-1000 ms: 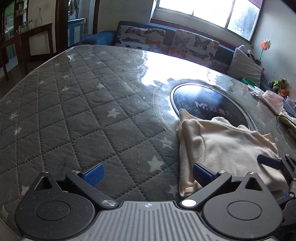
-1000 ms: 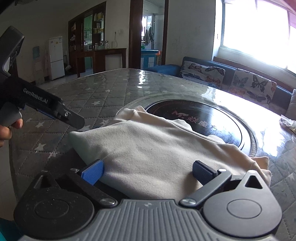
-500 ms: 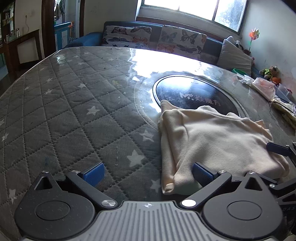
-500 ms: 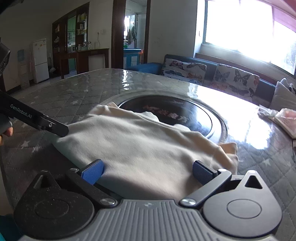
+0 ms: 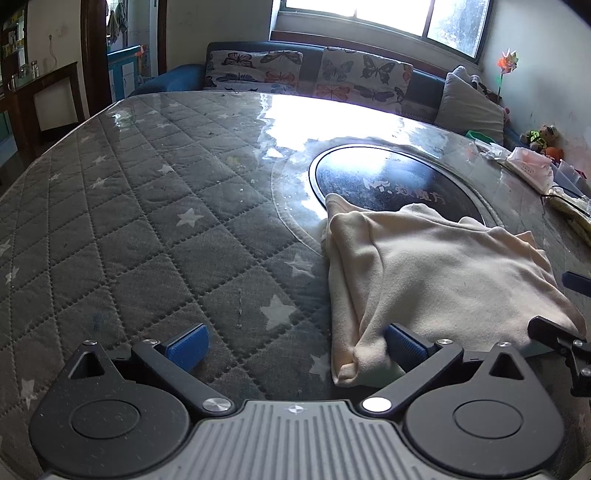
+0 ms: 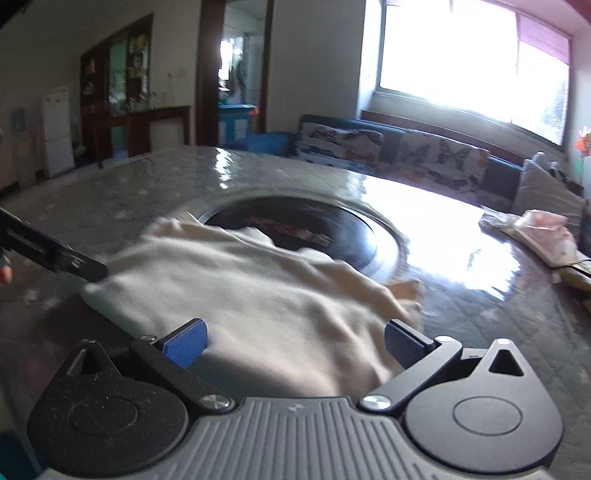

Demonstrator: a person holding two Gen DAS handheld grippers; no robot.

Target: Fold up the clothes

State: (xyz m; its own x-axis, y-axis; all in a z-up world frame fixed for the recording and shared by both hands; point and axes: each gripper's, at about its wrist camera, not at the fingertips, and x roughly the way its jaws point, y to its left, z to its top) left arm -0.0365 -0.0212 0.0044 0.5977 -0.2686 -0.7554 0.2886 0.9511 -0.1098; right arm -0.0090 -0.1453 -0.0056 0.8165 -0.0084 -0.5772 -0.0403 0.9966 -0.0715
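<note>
Cream garment (image 5: 436,273) lies folded into a rough rectangle on the table (image 5: 155,229), which is covered by a grey quilted star-print cover under a glossy clear sheet. Far edge of the garment overlaps the rim of the round black inset (image 5: 391,177) in the table's centre; near edge sits close to the table's near edge. Left gripper (image 5: 295,345): tongs wide, holding nothing, left blue pad over bare cover, right blue pad (image 5: 404,345) right at the garment's near-left corner; cannot tell if it touches. Right gripper (image 6: 293,341): tongs wide, holding nothing, both pads just at the garment's near edge with cloth spanning the gap between them; contact not clear, the right wrist view is motion-blurred. In the left wrist view, the right gripper's black fingers poke in at the garment's near-right corner. In the right wrist view, the left gripper's finger (image 6: 55,253) reaches the garment's left corner. Pink-and-white bag (image 5: 532,168) and other clutter along the table's right edge. Butterfly-print sofa (image 5: 310,74) behind the table's far edge, under the window (image 5: 380,11).
</note>
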